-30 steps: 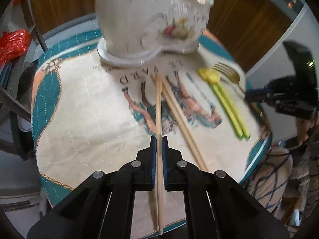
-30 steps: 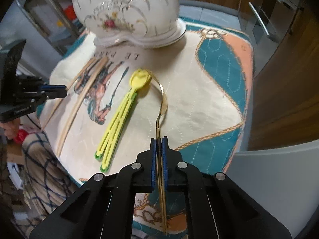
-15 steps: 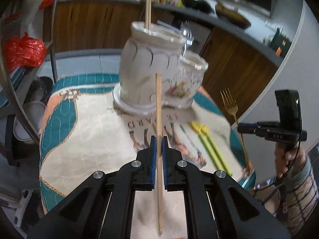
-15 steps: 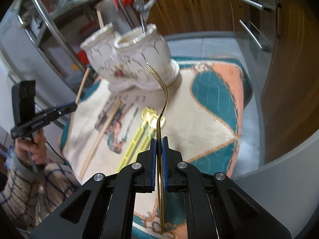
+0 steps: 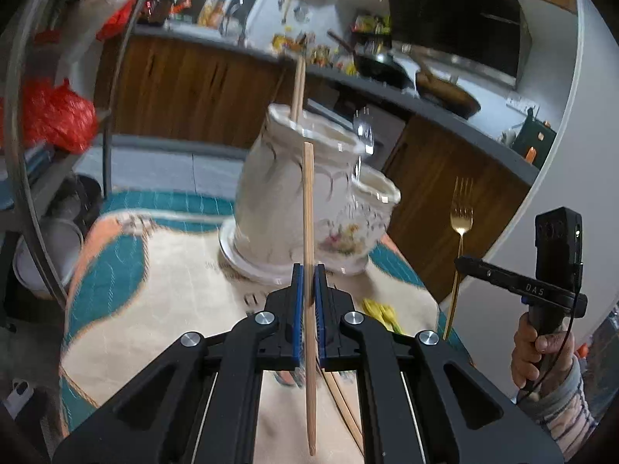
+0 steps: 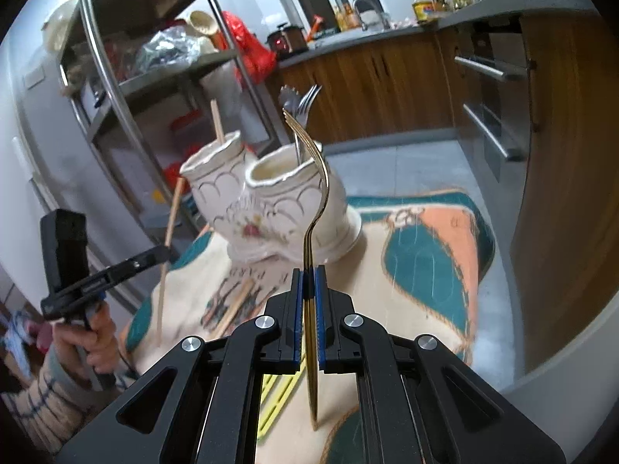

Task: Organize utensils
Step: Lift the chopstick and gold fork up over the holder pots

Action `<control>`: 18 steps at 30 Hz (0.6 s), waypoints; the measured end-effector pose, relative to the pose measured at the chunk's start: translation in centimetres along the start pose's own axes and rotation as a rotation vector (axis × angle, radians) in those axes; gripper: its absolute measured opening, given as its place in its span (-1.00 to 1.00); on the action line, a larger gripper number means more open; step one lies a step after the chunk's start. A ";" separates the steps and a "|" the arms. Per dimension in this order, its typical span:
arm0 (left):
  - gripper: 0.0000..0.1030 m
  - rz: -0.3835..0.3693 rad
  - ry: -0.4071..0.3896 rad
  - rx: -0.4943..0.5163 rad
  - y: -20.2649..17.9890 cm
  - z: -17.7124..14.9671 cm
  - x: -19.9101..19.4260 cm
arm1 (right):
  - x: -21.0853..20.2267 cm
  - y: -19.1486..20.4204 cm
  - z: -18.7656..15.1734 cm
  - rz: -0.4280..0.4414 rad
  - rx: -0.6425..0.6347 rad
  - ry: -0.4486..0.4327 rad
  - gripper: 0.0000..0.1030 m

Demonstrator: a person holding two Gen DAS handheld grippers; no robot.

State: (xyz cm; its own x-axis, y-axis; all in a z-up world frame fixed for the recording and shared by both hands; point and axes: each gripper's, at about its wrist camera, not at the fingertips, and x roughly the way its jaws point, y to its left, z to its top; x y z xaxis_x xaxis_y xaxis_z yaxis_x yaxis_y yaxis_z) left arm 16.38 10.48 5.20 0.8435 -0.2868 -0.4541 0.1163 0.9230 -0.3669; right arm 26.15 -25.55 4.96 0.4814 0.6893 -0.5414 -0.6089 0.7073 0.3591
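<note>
Gripping a wooden chopstick (image 5: 308, 208) upright between its closed blue pads, the left gripper (image 5: 308, 286) sits at the 6 o'clock edge of the left wrist view. The stick's upper end lies over the taller side of the white ceramic utensil holder (image 5: 271, 208), which stands on the patterned tablecloth (image 5: 162, 294) toward 12 o'clock from the gripper. Another chopstick (image 5: 297, 89) already stands in that taller compartment, and a silver fork (image 5: 363, 135) rises from the lower one. A loose chopstick (image 5: 344, 410) lies on the cloth under the gripper; yellow utensils (image 5: 381, 311) lie at 4 o'clock. At 3 o'clock the right gripper (image 5: 462, 263) pinches a gold fork (image 5: 461, 208), tines up.

In the right wrist view, the right gripper (image 6: 308, 286) is clamped on the gold fork (image 6: 317, 178), whose curved neck and tines lie over the holder's (image 6: 278, 208) nearer compartment at 12 o'clock, where silver forks (image 6: 303, 112) stand. A chopstick (image 6: 217, 121) stands in the farther compartment. At 9 o'clock the left gripper (image 6: 164, 257) holds its chopstick (image 6: 170, 239) above the cloth (image 6: 425, 263).
</note>
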 end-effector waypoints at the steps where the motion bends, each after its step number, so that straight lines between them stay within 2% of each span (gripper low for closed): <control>1: -0.90 0.006 -0.016 0.002 0.1 0.1 -0.2 | 0.1 -0.1 0.0 0.000 0.001 -0.010 -0.87; 8: -0.90 0.048 -0.146 0.079 -1.4 1.4 -2.4 | 0.5 0.0 0.1 -0.005 0.000 -0.081 -0.87; 18: -0.90 0.048 -0.278 0.097 -2.4 3.6 -3.7 | -1.8 2.4 2.6 -0.006 -0.043 -0.220 -0.87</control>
State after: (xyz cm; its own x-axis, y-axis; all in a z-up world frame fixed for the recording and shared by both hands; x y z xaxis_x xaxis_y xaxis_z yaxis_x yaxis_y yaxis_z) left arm 14.88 10.23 10.68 0.9590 -0.1729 -0.2246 0.1106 0.9578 -0.2653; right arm 25.51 -24.68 8.75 0.6081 0.7061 -0.3628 -0.6296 0.7074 0.3213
